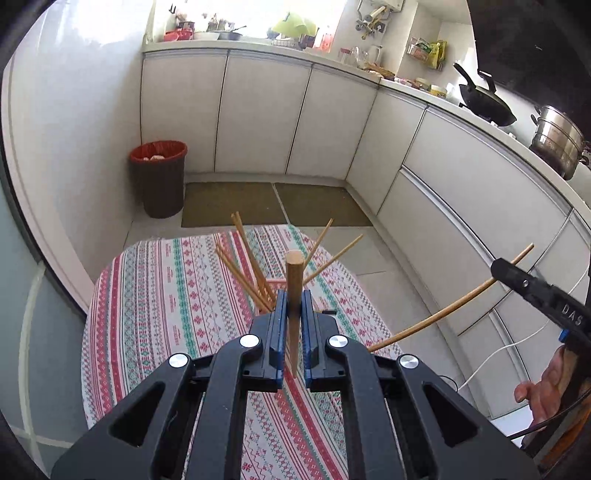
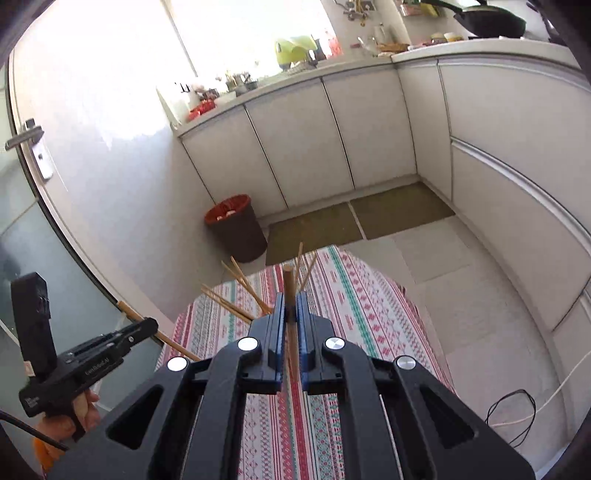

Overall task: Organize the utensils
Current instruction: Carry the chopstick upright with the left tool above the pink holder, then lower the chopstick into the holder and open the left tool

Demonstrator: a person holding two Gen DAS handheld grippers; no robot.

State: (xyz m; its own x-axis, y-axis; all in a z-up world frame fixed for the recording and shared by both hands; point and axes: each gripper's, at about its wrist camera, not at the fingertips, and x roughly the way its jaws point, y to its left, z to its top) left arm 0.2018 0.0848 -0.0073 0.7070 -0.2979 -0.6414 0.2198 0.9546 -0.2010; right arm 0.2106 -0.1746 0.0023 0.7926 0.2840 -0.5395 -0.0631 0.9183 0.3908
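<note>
Between the pads of the left claw [image 1: 293, 314] a chopstick [image 1: 294, 291] stands clamped, pointing to twelve o'clock — the right claw [image 2: 293, 314] likewise pinches its own chopstick [image 2: 290, 291]. Beyond, more chopsticks [image 1: 255, 273] fan from a holder on the patterned worktop [image 1: 166, 295]. Lettering "DAS" marks the right claw's side.

Bright daylight blows out the window [image 1: 236, 14]; sharp views, edges strongly fisheye-bent, dark corners.
</note>
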